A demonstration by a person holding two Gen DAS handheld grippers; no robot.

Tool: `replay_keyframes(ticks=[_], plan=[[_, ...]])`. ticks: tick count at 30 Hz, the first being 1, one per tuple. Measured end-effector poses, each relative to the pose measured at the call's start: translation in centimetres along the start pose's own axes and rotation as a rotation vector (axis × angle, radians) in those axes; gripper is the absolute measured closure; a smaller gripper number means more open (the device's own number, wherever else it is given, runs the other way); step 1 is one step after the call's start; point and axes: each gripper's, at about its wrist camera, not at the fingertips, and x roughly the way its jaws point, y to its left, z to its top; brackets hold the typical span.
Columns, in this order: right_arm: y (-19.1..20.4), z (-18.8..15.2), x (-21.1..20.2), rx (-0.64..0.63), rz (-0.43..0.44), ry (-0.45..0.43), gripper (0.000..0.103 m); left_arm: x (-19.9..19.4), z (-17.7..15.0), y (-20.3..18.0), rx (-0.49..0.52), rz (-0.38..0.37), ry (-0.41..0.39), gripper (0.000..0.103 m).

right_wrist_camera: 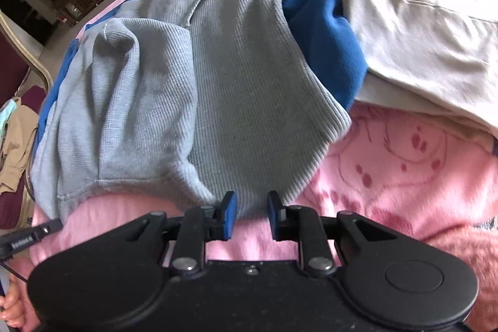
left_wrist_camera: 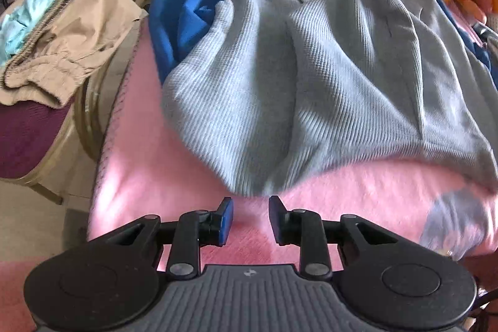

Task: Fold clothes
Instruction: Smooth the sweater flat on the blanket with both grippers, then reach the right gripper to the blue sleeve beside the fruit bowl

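At your left tool's view, the grey garment (left_wrist_camera: pixel 311 77) smears with motion blur along its near hem, and at four o'clock a bluish patch (left_wrist_camera: pixel 448 220) is too blurred to identify. The blue garment (right_wrist_camera: pixel 314 21) lies mostly buried beneath it. At two o'clock, the cream cloth (right_wrist_camera: pixel 420 30) runs past the picture's edge.

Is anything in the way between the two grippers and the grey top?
Nothing visible. The left gripper has only bare pink blanket before the grey garment's near edge. The right gripper is already at that edge, jaws apart, with nothing between.
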Motion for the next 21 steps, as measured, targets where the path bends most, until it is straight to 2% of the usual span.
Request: replay_keyframes(ticks=[4, 9, 14, 21], plan=[[-0.2, 1.0, -3.2, 0.03, 0.048, -0.09, 0.079, -3.5, 0.7, 0.7, -0.024, -0.012, -0.1, 0.075], [0.4, 3.2, -8.2, 0.051, 0.128, -0.235, 0.071, -6.8, 3.0, -0.6, -0.022, -0.035, -0.191, 0.071], [1.2, 5.4, -11.3, 0.039, 0.152, -0.348, 0.064, -7.7, 4.8, -2.9, 0.013, -0.037, -0.198, 0.068], [-0.4, 9.2, -12.2, 0.102, 0.17, -0.434, 0.059, -6.6, 7.4, -5.6, 0.059, -0.02, -0.168, 0.066]])
